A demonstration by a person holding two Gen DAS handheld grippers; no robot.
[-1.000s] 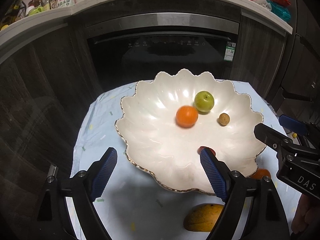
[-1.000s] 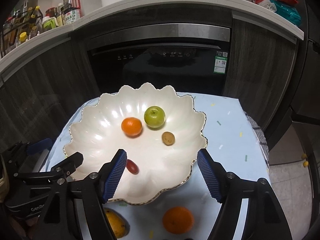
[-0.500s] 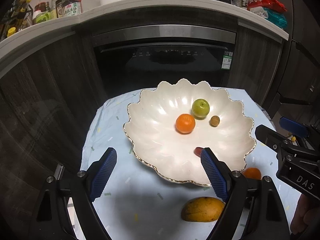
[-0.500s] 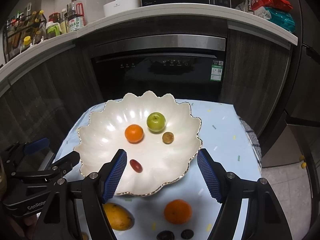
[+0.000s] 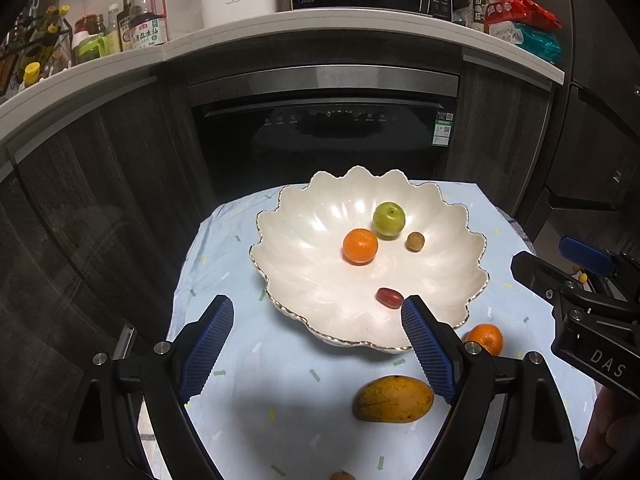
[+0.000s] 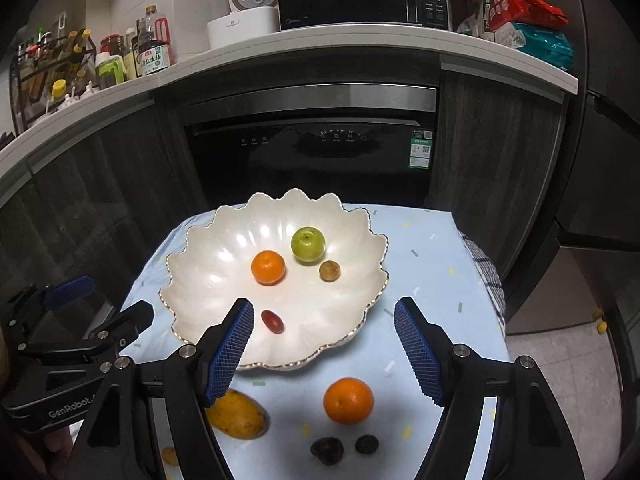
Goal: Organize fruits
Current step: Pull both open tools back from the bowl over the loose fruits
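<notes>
Item: right gripper, jaws wide, empty; left gripper likewise. Nearest below the right one: orange, mango at its left pad. Advice: descend straight, straddle the orange's widest part, close gently. Beyond: bowl, four fruits inside.
</notes>
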